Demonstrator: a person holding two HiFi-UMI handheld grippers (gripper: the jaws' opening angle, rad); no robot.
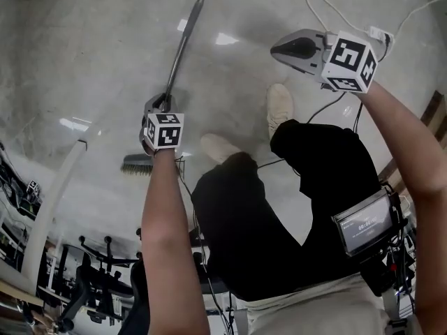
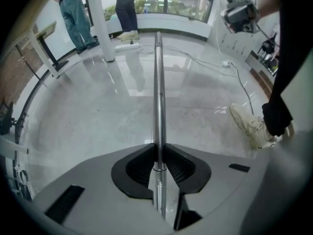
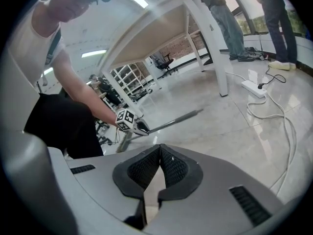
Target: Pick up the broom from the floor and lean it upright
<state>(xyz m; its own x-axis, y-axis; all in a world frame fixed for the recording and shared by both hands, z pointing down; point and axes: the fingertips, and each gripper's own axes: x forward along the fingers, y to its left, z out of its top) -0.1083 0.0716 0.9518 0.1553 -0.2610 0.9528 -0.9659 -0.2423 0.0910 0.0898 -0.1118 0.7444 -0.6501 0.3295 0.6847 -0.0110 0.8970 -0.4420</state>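
Behind left gripper (image 1: 156,109), grey metal-handled broom (image 1: 185,44) bristles were half hidden; jaws clamped its handle. Right gripper (image 1: 278,47) closed on nothing, near white power strip (image 3: 253,89).

White table (image 3: 215,58) and power strip (image 3: 254,88)

Left gripper (image 2: 157,150): jaws clamped on the broom handle (image 2: 158,82), a pad on each side.
Handle: bare metal, running straight away from the jaws.
Floor (image 2: 98,116): glossy grey.
Shoe (image 2: 249,124): pale, at right.
People (image 2: 78,13): two, far off.
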